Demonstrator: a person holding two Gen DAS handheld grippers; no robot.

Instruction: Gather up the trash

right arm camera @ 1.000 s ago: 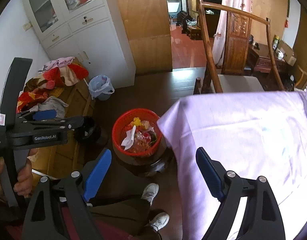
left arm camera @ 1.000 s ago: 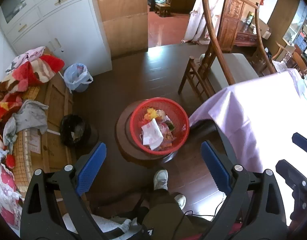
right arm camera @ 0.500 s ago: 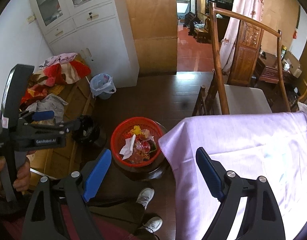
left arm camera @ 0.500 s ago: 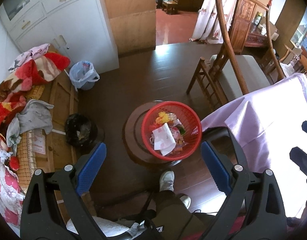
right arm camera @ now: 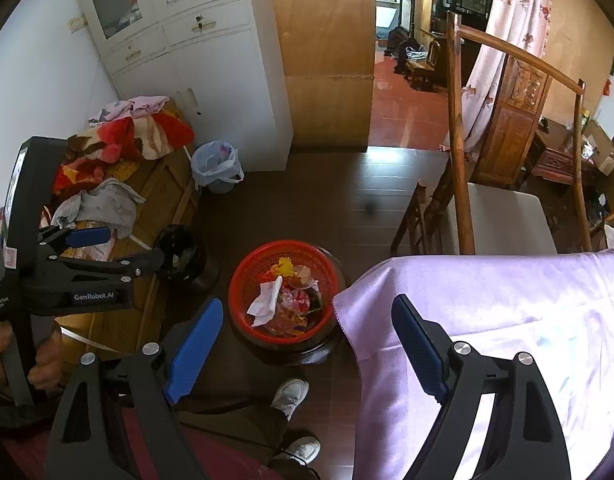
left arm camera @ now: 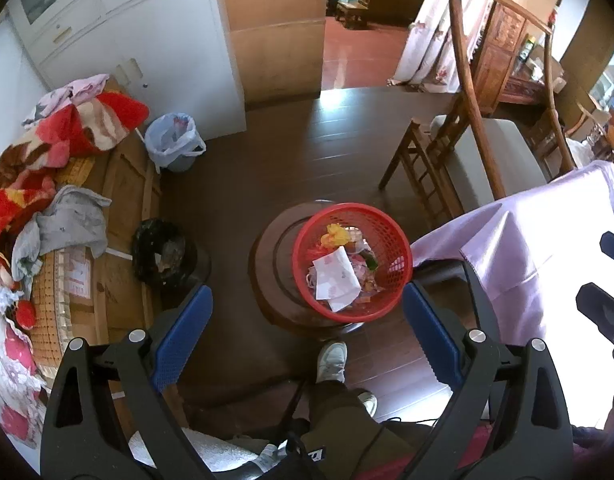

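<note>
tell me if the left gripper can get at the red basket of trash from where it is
Probably yes. The left gripper hangs open above the red basket, with nothing between them. The purple tablecloth lies beside the basket's rim, not over it.

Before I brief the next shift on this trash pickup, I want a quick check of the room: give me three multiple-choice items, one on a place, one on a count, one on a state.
1. Where does the red basket sit?
A. on the purple tablecloth
B. on a round dark wooden stool
C. on the chair seat

2. How many bins stand on the floor near the wooden bench, apart from the red basket?
A. one
B. two
C. four

3. How do the right gripper jaws stand?
A. wide apart, holding nothing
B. shut on a tissue
C. shut on the basket rim

Answers:
1 B: the round stool shows under and around the basket.
2 B: a bin with a pale blue bag and a black-lined bin.
3 A: both blue pads stand far apart with only floor and basket beyond.
</note>
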